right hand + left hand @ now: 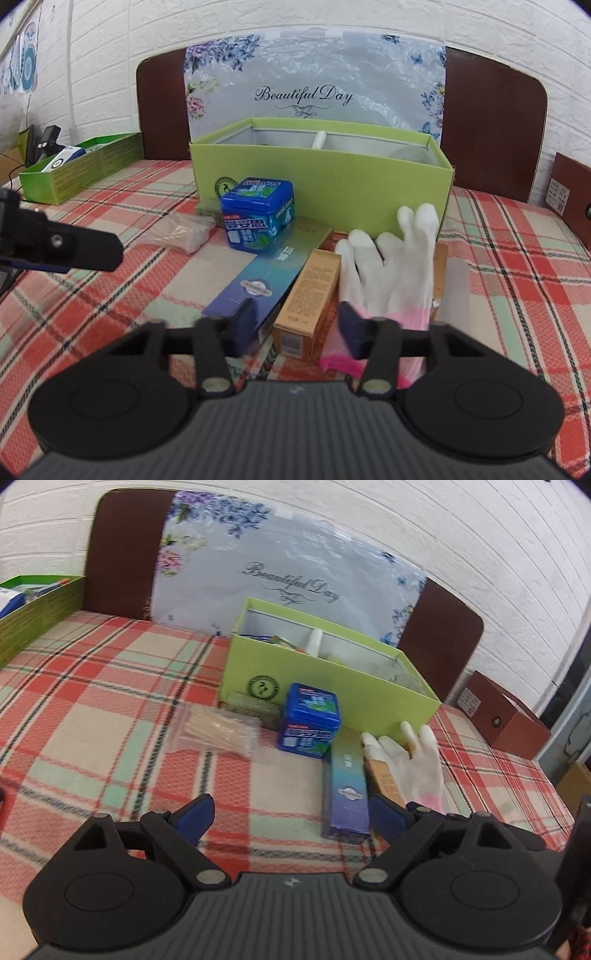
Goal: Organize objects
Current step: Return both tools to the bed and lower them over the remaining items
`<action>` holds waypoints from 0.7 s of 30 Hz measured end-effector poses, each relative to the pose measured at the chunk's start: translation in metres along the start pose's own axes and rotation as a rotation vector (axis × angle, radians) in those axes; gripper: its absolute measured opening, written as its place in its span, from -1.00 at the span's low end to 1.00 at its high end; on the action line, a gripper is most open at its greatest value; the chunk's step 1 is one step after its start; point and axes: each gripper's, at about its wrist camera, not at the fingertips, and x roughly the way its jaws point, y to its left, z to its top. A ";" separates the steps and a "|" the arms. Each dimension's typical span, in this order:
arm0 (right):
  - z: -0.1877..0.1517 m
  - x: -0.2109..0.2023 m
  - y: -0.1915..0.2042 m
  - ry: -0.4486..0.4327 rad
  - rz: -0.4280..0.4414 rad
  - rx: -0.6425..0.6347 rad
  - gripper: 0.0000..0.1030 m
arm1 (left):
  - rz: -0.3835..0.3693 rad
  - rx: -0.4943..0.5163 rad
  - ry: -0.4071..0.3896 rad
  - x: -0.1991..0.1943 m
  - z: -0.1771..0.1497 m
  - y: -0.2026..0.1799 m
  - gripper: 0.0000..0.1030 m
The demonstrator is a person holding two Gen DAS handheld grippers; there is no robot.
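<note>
My right claw [297,325] has narrowed around the near end of the small orange carton [308,295] — whether the pads press it yet I cannot tell. The carton lies in front of the green box [332,181], its long axis running from me toward that box, between the purple carton [258,284] and the white glove [391,266]. My left claw [291,816] gapes wide and empty — farther off.

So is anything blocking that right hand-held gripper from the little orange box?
Nothing visible. The orange box already lies between the fingers of the right hand-held gripper. It is crowded, though: the long purple box lies close on its left and the white glove close on its right.
</note>
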 end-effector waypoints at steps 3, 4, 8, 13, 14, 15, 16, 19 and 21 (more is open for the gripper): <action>-0.007 -0.015 -0.008 -0.012 -0.032 0.005 -0.55 | -0.028 0.034 0.022 0.019 0.004 -0.014 0.79; -0.011 -0.022 -0.012 -0.013 -0.030 0.018 -0.55 | -0.041 0.044 0.033 0.027 0.004 -0.019 0.79; -0.029 -0.056 -0.023 -0.014 -0.019 0.035 -0.55 | -0.057 0.086 0.079 0.057 0.003 -0.038 0.79; -0.047 -0.083 -0.026 0.014 -0.021 0.037 -0.55 | -0.046 0.116 0.130 0.085 0.002 -0.046 0.37; -0.050 -0.086 -0.026 0.014 -0.022 0.038 -0.55 | -0.048 0.108 0.145 0.088 0.002 -0.044 0.31; -0.051 -0.089 -0.026 0.011 -0.024 0.034 -0.55 | -0.047 0.098 0.152 0.091 0.001 -0.043 0.25; -0.052 -0.091 -0.026 0.010 -0.027 0.032 -0.55 | -0.043 0.087 0.142 0.091 0.000 -0.041 0.21; -0.052 -0.093 -0.025 0.011 -0.029 0.018 -0.55 | -0.027 0.084 0.127 0.092 0.001 -0.041 -0.15; -0.052 -0.094 -0.023 0.008 -0.043 -0.002 -0.55 | -0.032 0.081 0.128 0.092 0.002 -0.041 -0.16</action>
